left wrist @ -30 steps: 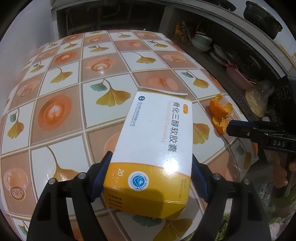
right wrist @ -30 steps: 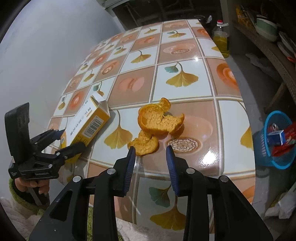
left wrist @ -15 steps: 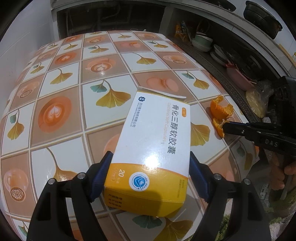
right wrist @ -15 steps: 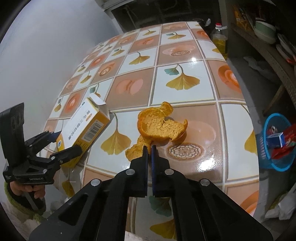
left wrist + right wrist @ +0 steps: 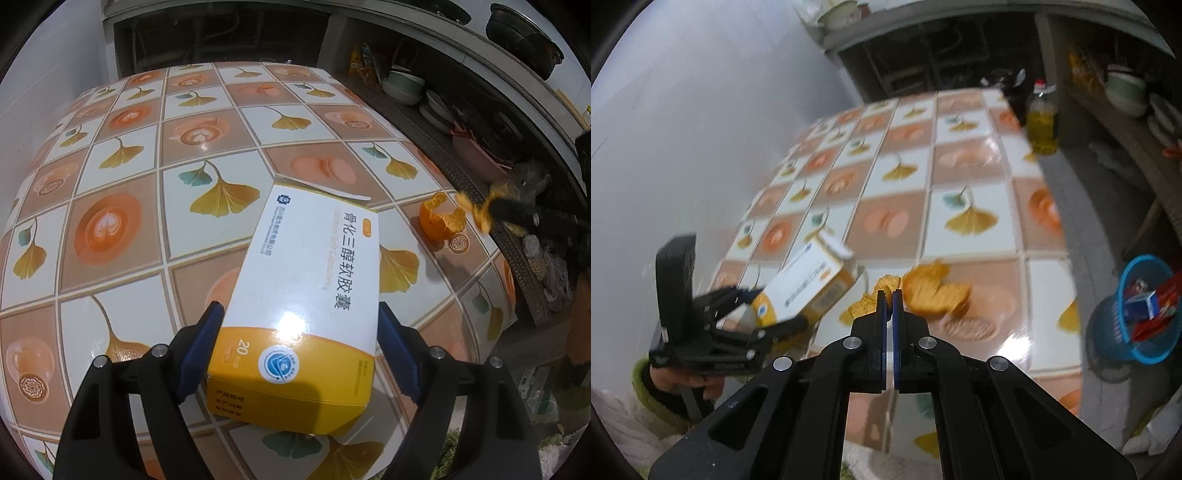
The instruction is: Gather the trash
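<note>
My left gripper is shut on a white and yellow medicine box, held over the tiled table. The box also shows in the right wrist view. My right gripper is shut on a small piece of orange peel and holds it lifted above the table; it shows in the left wrist view at the right. A larger curled orange peel lies on the table just right of the fingertips, also seen in the left wrist view.
A blue basket with wrappers and a small carton stands on the floor right of the table. A bottle of yellow oil stands by the table's far right corner. Shelves with bowls run along the right.
My right gripper has risen from the table with the small peel piece in it. The larger peel stayed on the table. My left gripper holds the box as before.
</note>
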`<control>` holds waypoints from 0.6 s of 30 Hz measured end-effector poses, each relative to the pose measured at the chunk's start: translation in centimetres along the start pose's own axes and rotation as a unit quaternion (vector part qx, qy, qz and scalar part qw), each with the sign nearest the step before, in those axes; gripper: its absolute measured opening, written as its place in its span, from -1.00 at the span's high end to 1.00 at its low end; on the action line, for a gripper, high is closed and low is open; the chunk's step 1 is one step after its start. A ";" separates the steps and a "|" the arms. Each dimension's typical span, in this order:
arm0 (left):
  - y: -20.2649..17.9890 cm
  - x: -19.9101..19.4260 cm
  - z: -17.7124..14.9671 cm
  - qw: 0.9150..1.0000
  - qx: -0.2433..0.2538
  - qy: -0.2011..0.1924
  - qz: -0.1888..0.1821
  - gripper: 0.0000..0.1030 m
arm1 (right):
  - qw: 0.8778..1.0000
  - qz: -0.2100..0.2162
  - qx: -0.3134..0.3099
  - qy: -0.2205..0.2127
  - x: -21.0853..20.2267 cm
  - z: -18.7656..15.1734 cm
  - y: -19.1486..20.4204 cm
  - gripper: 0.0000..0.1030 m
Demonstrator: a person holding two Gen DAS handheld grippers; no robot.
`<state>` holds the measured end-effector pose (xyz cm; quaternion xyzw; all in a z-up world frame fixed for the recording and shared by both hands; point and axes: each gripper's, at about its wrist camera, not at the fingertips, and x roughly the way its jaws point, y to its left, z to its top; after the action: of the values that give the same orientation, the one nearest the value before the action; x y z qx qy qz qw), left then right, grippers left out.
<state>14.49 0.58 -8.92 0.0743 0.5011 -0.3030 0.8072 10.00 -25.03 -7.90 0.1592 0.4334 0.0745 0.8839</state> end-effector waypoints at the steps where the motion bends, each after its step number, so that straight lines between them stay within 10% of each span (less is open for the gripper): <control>1: 0.0 0.0 0.1 1.000 0.000 0.000 0.000 -0.54 | 1.000 -0.005 0.003 -0.001 0.2 0.3 -0.3 0.98; 15: 0.1 0.1 0.2 1.000 -0.002 -0.001 -0.005 -0.56 | 0.997 -0.056 -0.013 0.053 4.7 -0.2 -1.3 0.89; 18: 0.2 0.1 0.3 1.000 -0.002 -0.001 -0.005 -0.57 | 0.997 -0.051 -0.013 0.049 4.4 -0.2 -1.3 0.63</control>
<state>14.85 0.55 -8.93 0.0700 0.5013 -0.3060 0.8063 12.48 -25.00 -11.71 0.1213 0.4832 0.0427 0.8660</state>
